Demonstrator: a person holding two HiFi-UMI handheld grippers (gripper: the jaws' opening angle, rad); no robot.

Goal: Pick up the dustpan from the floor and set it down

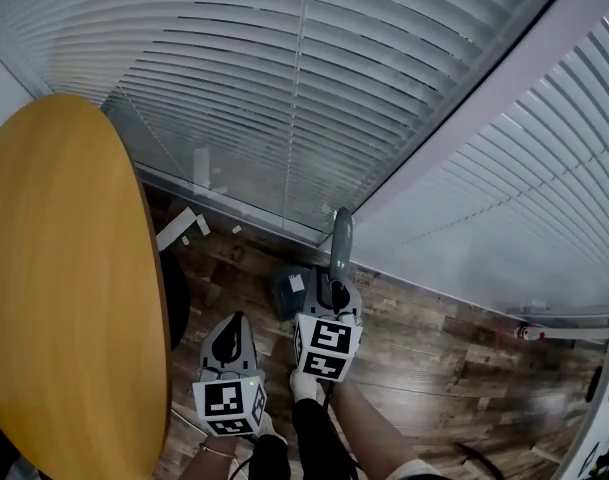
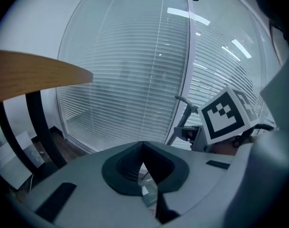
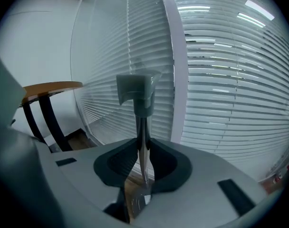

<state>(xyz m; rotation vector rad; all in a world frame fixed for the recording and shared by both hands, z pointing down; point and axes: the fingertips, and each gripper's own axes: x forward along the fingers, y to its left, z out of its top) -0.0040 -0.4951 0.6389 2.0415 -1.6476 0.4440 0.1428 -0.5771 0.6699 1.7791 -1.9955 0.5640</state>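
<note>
Clamps the dustpan [image 3: 137, 91] by its thin shaft in the right gripper [image 3: 143, 165], pads pressed on both sides. Holds it mid-frame in the head view, grey handle end pointing to 12 o'clock at the blinds [image 1: 234, 88], over the wood floor [image 1: 434, 358]. Carries the left gripper [image 1: 227, 343] clenched on nothing, at 8 o'clock of the right one. Stands beside a round wooden table [image 1: 54, 268] at 9 o'clock.

Our left claw [image 1: 227, 336] points forward and down, jaws together, nothing between them. Our right claw [image 1: 336, 290] sits just beside it, same tilt, jaws clamped on the dustpan handle [image 1: 341, 238].
</note>
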